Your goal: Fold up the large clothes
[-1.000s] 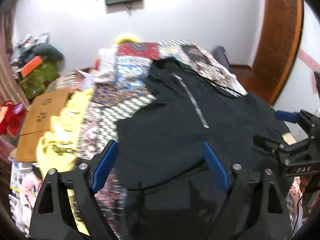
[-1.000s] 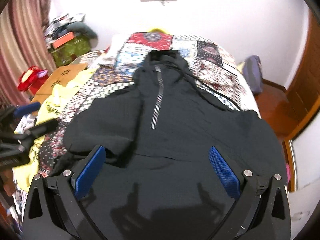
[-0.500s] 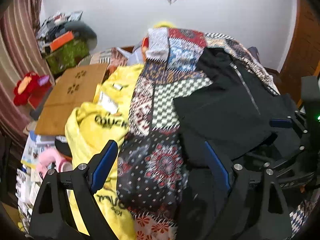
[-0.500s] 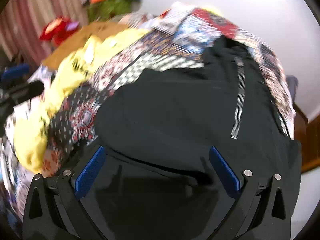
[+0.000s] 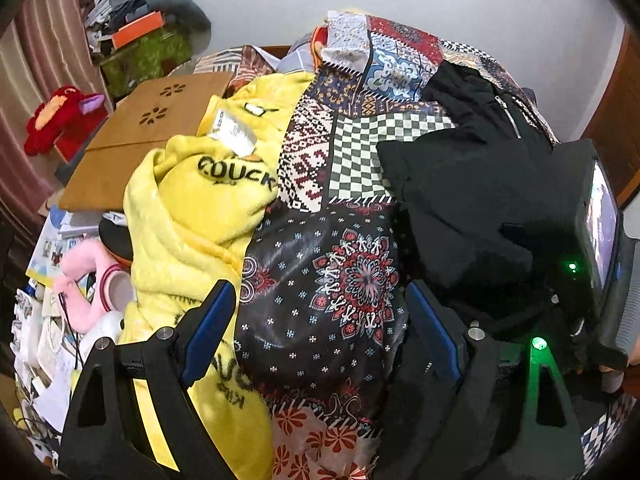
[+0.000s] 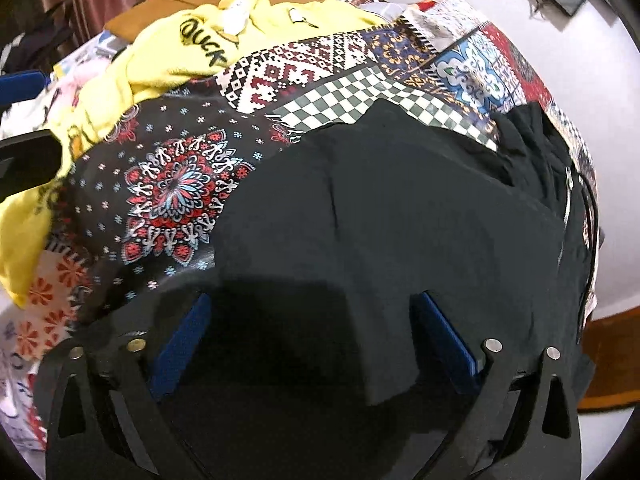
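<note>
A black zip hoodie (image 6: 400, 208) lies spread on a patchwork bedspread (image 6: 172, 184), hood toward the far end. In the left wrist view the hoodie (image 5: 464, 184) lies at the right, one sleeve folded over its body. My right gripper (image 6: 312, 340) is open, low over the hoodie's near part, nothing between its blue pads. My left gripper (image 5: 320, 328) is open and empty over the bedspread (image 5: 320, 272), just left of the hoodie's edge. The right gripper's body shows at the right edge of the left wrist view.
A yellow fleece garment (image 5: 192, 208) lies bunched on the bed's left side. A brown cardboard sheet (image 5: 132, 136), a red plush toy (image 5: 60, 116), pink items and papers crowd the left. A wooden door (image 5: 616, 120) stands at the right.
Both grippers swung left. The left gripper went from over the hoodie to over the bedspread beside it. The right gripper dropped closer to the hoodie. Both stayed open.
</note>
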Available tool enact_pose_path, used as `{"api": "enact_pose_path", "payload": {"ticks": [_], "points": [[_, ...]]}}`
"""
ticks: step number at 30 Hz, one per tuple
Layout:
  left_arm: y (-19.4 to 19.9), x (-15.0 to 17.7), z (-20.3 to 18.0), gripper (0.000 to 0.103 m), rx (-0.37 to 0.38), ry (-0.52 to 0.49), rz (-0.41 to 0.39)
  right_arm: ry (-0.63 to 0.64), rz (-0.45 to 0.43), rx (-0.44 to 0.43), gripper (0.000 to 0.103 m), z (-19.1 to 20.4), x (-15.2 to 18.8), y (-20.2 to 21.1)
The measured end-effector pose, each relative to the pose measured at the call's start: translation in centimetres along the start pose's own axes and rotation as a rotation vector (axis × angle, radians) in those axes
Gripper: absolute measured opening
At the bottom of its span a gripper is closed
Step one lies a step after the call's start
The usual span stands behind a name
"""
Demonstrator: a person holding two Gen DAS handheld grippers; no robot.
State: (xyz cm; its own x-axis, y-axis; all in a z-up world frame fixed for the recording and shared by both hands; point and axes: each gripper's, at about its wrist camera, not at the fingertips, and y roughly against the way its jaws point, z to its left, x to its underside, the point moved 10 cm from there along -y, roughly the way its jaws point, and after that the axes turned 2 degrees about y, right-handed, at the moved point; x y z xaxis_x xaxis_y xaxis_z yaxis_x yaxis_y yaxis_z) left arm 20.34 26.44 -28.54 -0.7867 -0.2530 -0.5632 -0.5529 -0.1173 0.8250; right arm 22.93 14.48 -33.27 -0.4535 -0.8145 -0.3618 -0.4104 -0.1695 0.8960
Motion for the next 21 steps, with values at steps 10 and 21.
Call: {"api": "enact_pose_path", "payload": {"ticks": [10,21], "points": [[0.2,-0.2,-0.9,0.087,0.003,-0.005,-0.002,-0.037,-0.099,-0.091,0.025,-0.1,-1.0,2.6],[2.1,-2.2,-4.5,0.087,0.0,-0.07,-0.049,-0.189,-0.288,-0.162,0.022,-5.2,-1.7,9.4]]}}
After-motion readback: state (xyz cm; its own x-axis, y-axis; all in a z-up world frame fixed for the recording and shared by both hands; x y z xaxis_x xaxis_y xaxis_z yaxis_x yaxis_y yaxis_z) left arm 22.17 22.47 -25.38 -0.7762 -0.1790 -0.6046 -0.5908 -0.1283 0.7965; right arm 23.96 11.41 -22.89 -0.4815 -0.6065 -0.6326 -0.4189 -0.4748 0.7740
